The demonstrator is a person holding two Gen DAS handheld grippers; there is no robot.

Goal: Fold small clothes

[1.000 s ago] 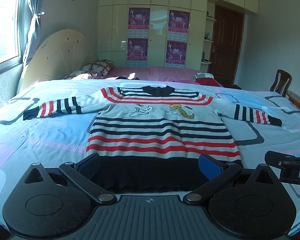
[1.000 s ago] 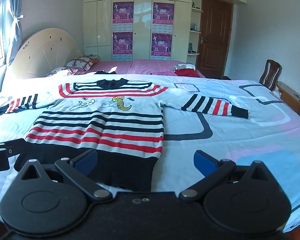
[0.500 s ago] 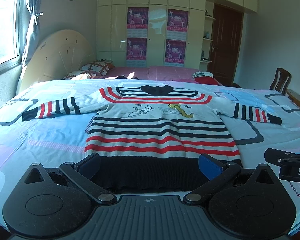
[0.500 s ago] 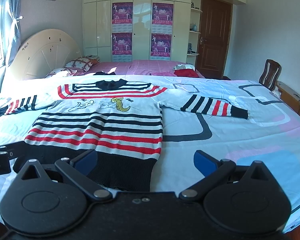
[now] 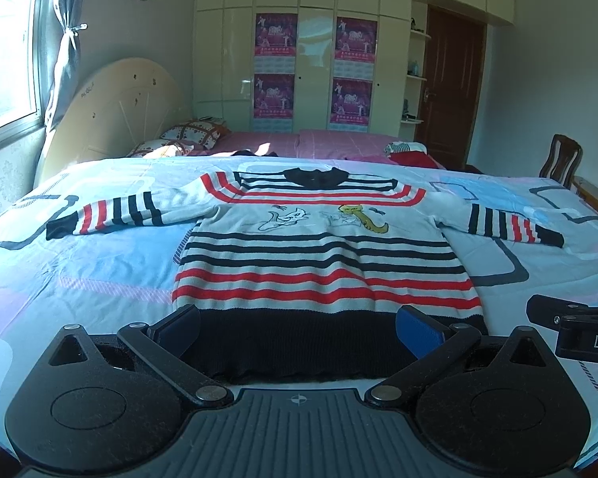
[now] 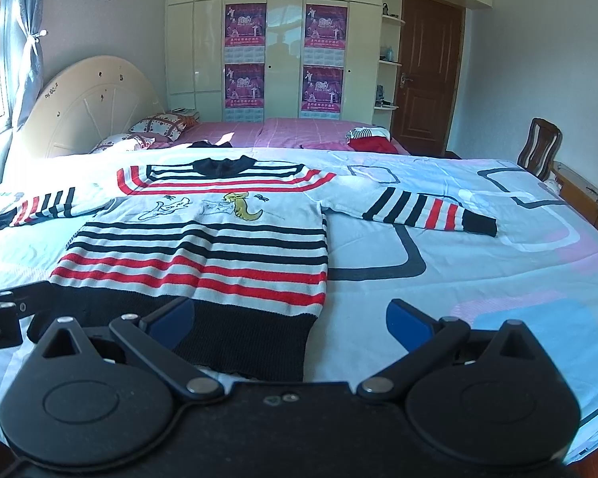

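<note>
A small striped sweater (image 5: 319, 255) with red, black and white bands and a black hem lies flat on the bed, both sleeves spread out sideways. It also shows in the right wrist view (image 6: 203, 247). My left gripper (image 5: 299, 324) is open and empty, just short of the black hem. My right gripper (image 6: 291, 320) is open and empty above the hem's right corner. The right gripper's finger shows at the right edge of the left wrist view (image 5: 570, 318).
The bed cover (image 5: 79, 279) is light blue with grey and pink shapes. A second bed with pink sheets (image 5: 319, 143), pillows and a red garment (image 5: 410, 155) lies behind. A wooden chair (image 5: 562, 159) stands at the right, wardrobes and a door beyond.
Both grippers have shifted very slightly; the sweater lies as before.
</note>
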